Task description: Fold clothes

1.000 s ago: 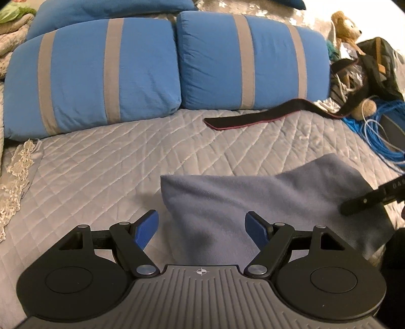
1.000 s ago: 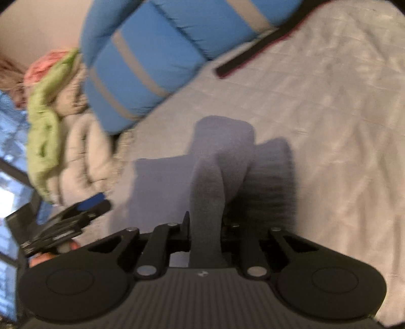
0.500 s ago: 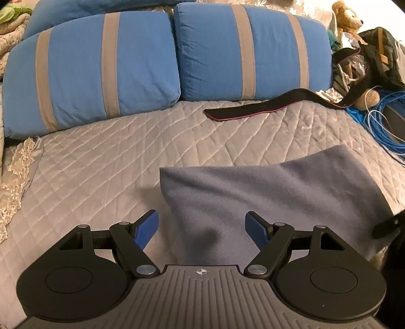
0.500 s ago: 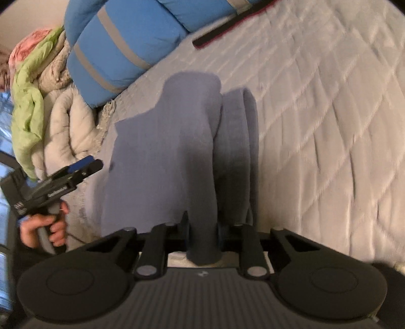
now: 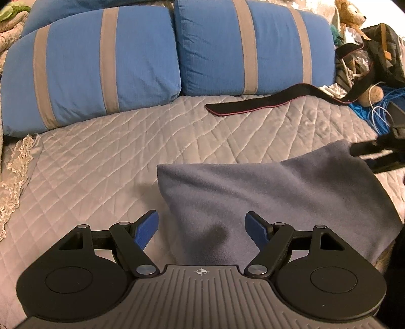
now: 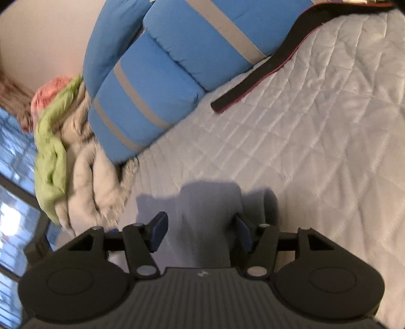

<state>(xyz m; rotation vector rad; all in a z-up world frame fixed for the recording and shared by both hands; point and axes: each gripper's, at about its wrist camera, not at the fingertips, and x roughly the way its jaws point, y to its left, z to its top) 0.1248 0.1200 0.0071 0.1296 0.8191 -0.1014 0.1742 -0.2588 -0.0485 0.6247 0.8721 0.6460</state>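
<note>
The left wrist view takes in the teddy bear (image 5: 350, 12), the dark bag (image 5: 379, 48) and the blue cables (image 5: 377, 111) at the far side of the quilted bed (image 5: 101, 157), none of which the right wrist view shows; that view instead catches the heap of green and cream blankets (image 6: 63, 157) beside the blue pillows (image 6: 157, 83) and a window at its left edge. Both see the black strap (image 5: 253, 103) lying near the pillows. Half a second ago the right claw (image 6: 201, 231) was clenched on a fold of the grey garment (image 5: 278, 192); now its fingers stand apart, released, with the cloth lying between them. The left claw (image 5: 201, 229) is spread wide as before, the garment's near edge lying on the bed between and under its blue fingertips (image 5: 146, 231), nothing gripped.
</note>
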